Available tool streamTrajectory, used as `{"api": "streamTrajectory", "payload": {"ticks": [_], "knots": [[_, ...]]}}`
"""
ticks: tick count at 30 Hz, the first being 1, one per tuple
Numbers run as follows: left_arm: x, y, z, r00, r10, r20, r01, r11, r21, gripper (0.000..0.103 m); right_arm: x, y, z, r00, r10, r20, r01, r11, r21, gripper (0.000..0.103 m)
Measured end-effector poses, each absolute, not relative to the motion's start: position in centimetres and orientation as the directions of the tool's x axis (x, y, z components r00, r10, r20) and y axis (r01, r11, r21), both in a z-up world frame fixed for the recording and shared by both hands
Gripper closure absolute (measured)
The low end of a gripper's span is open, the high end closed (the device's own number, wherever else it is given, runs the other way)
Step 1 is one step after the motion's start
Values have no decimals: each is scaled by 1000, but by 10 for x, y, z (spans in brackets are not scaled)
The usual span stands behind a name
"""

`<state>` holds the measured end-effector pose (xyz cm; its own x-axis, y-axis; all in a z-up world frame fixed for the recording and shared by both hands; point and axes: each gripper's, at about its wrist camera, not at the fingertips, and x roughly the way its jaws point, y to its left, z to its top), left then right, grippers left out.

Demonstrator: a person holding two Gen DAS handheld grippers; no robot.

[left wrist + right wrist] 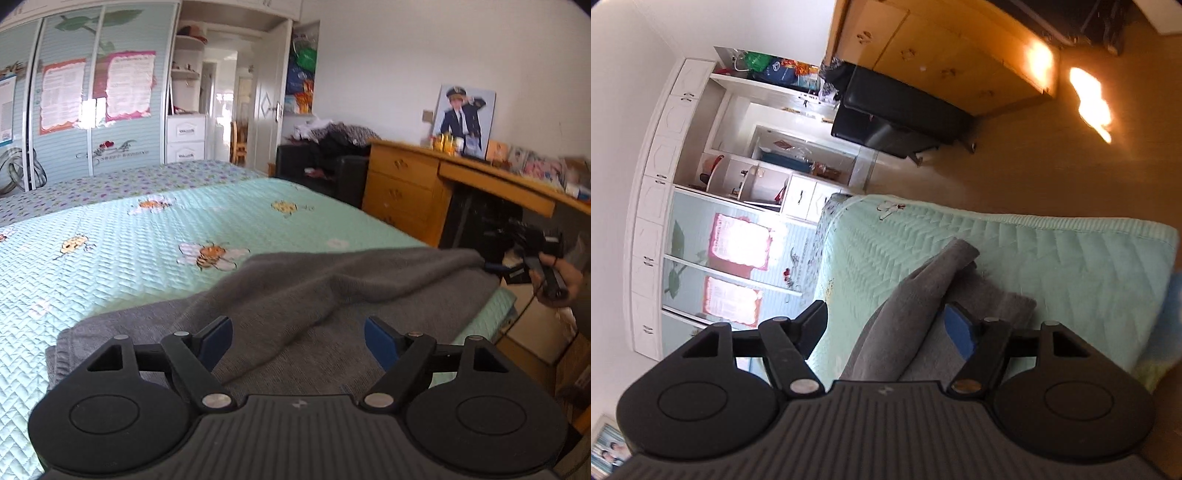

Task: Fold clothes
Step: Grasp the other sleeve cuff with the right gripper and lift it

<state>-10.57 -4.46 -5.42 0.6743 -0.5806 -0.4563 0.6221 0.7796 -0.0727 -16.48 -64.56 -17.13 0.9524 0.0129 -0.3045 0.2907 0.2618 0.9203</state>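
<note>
A grey knit sweater (332, 295) lies on the mint quilt with bee prints (129, 251), near the bed's right edge. One sleeve is folded across its body. My left gripper (299, 343) hovers open just above the sweater's near part, with the folded sleeve running between its blue pads (380, 341) and touching neither. My right gripper (508, 269), held by a hand, is at the sweater's far right edge. In the right wrist view the picture is rolled sideways. There my right gripper (886, 328) stands open around the grey sleeve (916, 295), and its pads do not press on it.
A wooden desk (406, 184) with photos and small items stands close to the bed's right side. A black armchair (325, 173) piled with clothes is behind it. A sliding wardrobe (92, 110) fills the far wall. Wooden floor (1052, 166) runs beside the bed.
</note>
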Motion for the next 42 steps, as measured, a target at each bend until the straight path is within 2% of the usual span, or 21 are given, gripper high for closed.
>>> {"api": "streamTrajectory", "payload": {"ticks": [9, 13, 14, 16, 19, 22, 25, 28, 30, 33, 35, 37, 38, 42], "knots": [[-95, -69, -58, 644, -566, -515, 632, 773, -58, 21, -147, -662, -179, 930, 8, -368, 351, 282, 893, 29], [-95, -85, -60, 630, -563, -536, 658, 753, -18, 20, -120, -661, -167, 928, 26, -372, 319, 459, 829, 31], [-95, -89, -61, 626, -563, -540, 664, 747, -9, 19, -114, -658, -161, 920, 31, -391, 319, 521, 792, 33], [-95, -95, -62, 618, -564, -547, 675, 738, 1, 18, -107, -649, -151, 900, 28, -436, 330, 610, 721, 51], [-95, -102, -67, 607, -565, -559, 686, 727, 10, 18, -108, -636, -132, 899, 7, -437, 315, 685, 658, 70], [-93, -107, -71, 596, -564, -571, 692, 721, 10, 17, -113, -611, -101, 926, 38, -375, 219, 756, 617, 77], [-91, -112, -76, 586, -566, -580, 694, 720, -1, 17, -112, -550, -66, 939, 63, -337, 87, 907, 413, 77], [-91, -114, -79, 580, -572, -579, 698, 716, -8, 17, -108, -464, -62, 930, 128, -345, -89, 988, 127, 77], [-92, -115, -80, 578, -576, -579, 702, 712, -8, 17, -103, -409, -79, 899, 201, -389, -225, 974, -16, 77], [-95, -112, -80, 585, -569, -577, 696, 718, -2, 17, -103, -347, -109, 871, 195, -450, -314, 927, -206, 77], [-95, -108, -80, 593, -564, -575, 685, 728, -8, 17, -106, -326, -120, 853, 214, -476, -357, 904, -234, 74], [-94, -101, -81, 599, -561, -571, 669, 742, -28, 17, -112, -321, -123, 833, 254, -491, -395, 894, -209, 62], [-93, -97, -81, 601, -560, -570, 661, 749, -38, 16, -117, -324, -120, 829, 266, -492, -403, 894, -197, 59], [-90, -90, -86, 602, -556, -572, 640, 765, -70, 16, -137, -351, -98, 844, 264, -467, -394, 896, -205, 56]]}}
